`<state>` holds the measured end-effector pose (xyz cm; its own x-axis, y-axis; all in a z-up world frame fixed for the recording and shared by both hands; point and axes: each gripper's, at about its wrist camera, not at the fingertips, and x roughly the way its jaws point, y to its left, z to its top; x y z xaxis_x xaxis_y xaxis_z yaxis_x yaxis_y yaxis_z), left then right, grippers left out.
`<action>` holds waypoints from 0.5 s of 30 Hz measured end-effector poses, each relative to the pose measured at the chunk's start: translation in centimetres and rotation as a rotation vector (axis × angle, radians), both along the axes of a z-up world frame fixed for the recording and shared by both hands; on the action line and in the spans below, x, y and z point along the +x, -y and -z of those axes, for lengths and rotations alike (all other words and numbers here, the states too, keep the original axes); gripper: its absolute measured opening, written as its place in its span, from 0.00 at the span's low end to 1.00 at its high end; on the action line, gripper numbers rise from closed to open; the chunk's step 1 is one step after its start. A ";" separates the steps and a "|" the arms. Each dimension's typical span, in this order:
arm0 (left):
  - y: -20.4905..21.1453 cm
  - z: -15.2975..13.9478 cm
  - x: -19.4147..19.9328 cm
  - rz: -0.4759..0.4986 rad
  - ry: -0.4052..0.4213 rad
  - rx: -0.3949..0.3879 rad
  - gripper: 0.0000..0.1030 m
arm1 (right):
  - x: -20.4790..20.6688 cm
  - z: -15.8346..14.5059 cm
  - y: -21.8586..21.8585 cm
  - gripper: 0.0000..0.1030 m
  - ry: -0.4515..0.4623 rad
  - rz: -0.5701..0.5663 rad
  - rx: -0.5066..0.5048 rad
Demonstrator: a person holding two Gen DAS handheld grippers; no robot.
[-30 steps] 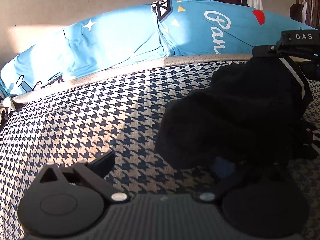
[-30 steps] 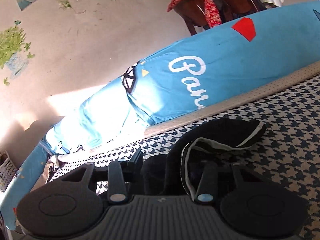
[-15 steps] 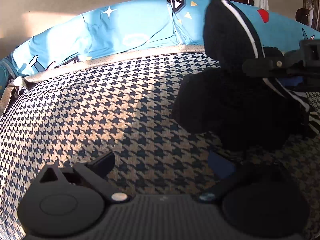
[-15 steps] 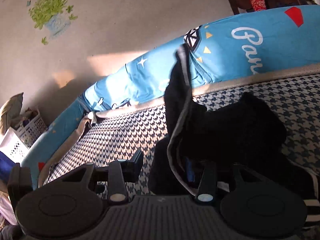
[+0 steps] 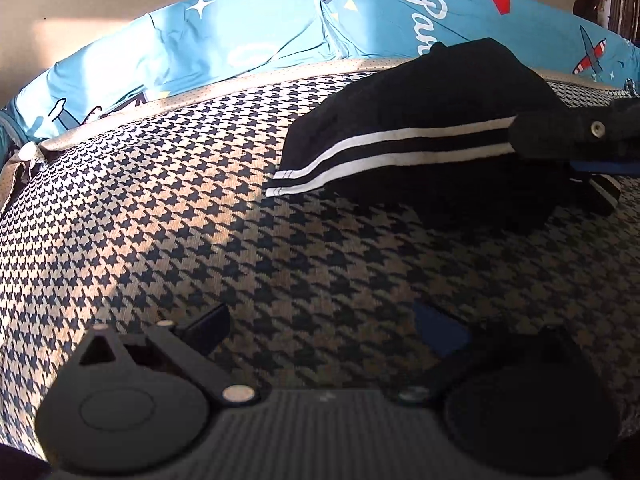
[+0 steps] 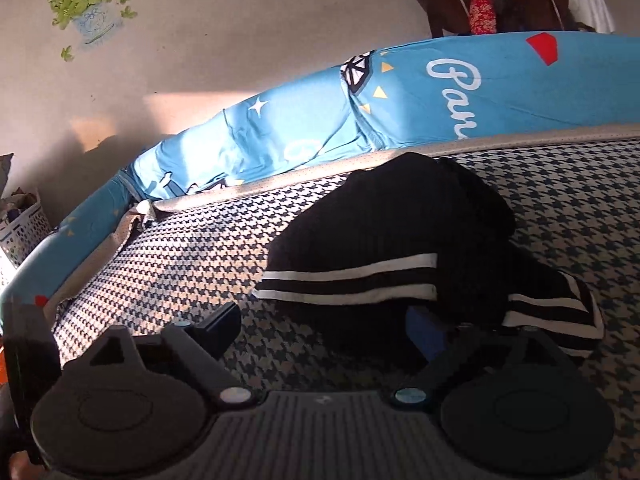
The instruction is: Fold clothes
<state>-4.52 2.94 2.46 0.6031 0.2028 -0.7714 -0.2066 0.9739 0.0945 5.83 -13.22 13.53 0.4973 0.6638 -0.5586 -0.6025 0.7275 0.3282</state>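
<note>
Black striped garment (image 6: pixel 384 240) lies bunched w/ stripes running left-right; right gripper (image 6: pixel 324 328) nearer, jaws apart, holding nothing; left gripper (image 5: pixel 324 326) also spread, garment ahead-right.

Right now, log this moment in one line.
left gripper: open, empty | right gripper: open | black garment: lying on houndstooth cover
</note>
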 end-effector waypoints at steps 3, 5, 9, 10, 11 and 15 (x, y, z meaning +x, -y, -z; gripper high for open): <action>0.3 0.4 -0.5 0.002 -0.016 -0.014 1.00 | -0.8 0.1 0.5 0.94 0.019 0.047 -0.051; 0.5 0.5 -0.8 -0.001 -0.024 -0.022 1.00 | -1.4 0.1 0.8 0.96 0.031 0.079 -0.084; 0.8 0.4 -1.5 0.000 -0.033 -0.014 1.00 | -2.3 0.4 1.4 0.96 0.045 0.115 -0.126; 0.8 0.3 -1.6 0.000 -0.035 -0.013 1.00 | -2.5 0.4 1.6 0.96 0.045 0.119 -0.128; 0.7 0.2 -1.7 -0.002 -0.037 -0.014 1.00 | -2.6 0.4 1.7 0.96 0.045 0.127 -0.132; 0.8 0.0 -2.1 -0.015 -0.048 -0.026 1.00 | -3.1 0.6 2.2 0.97 0.044 0.161 -0.155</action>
